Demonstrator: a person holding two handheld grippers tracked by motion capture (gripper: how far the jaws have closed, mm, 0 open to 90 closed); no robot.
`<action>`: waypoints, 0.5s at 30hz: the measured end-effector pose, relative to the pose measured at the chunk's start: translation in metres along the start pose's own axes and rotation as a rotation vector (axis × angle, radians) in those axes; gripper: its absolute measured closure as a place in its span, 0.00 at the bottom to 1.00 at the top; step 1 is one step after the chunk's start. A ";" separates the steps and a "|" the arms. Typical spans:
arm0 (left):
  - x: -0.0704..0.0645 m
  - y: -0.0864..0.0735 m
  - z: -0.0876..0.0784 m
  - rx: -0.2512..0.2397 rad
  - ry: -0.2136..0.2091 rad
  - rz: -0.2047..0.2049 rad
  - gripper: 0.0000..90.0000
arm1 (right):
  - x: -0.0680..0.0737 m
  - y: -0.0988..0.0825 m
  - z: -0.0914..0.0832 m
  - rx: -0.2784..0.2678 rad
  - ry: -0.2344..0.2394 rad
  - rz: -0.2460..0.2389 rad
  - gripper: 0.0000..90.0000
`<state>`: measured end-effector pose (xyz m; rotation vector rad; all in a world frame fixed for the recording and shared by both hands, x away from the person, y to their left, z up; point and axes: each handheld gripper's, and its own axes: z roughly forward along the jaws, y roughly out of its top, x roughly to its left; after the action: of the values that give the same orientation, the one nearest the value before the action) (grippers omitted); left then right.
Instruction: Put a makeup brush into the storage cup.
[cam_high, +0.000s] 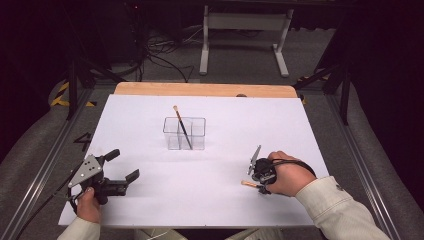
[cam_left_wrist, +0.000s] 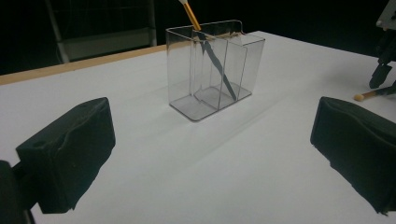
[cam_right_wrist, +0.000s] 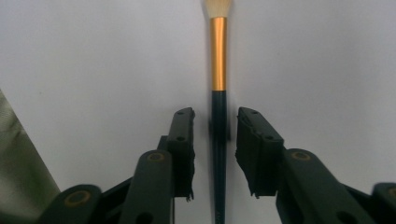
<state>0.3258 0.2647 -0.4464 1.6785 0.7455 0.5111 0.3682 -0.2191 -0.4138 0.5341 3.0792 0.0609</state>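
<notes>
A clear plastic box (cam_high: 184, 133) with dividers stands mid-table, and a dark-handled brush (cam_high: 182, 127) leans inside it, bristles up. A second brush (cam_high: 248, 184) lies flat on the white sheet at the right. My right gripper (cam_high: 260, 186) points down over that brush. In the right gripper view the brush (cam_right_wrist: 218, 56), with its gold ferrule and pale bristles, runs between the jaws of my right gripper (cam_right_wrist: 215, 122), with a thin gap on each side. My left gripper (cam_high: 125, 165) rests at the front left, jaws wide apart and holding nothing. In the left gripper view it (cam_left_wrist: 210, 154) faces the box (cam_left_wrist: 212, 70).
The white sheet (cam_high: 210, 170) covers the table, with a wooden strip (cam_high: 205, 90) along the far edge. Metal rails run down both sides. Cables and a white frame stand on the floor behind.
</notes>
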 end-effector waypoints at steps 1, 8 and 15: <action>0.000 0.000 0.000 -0.002 0.001 0.000 0.01 | 0.000 0.000 0.001 0.009 -0.004 -0.005 0.77; 0.000 0.000 0.000 0.001 0.000 0.002 0.01 | 0.000 0.000 0.004 0.025 -0.007 -0.007 0.84; 0.000 0.000 0.000 -0.002 0.001 -0.001 0.01 | 0.000 0.001 0.004 0.040 -0.011 -0.012 0.92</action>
<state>0.3258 0.2644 -0.4465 1.6760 0.7457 0.5117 0.3687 -0.2175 -0.4176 0.5161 3.0782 -0.0033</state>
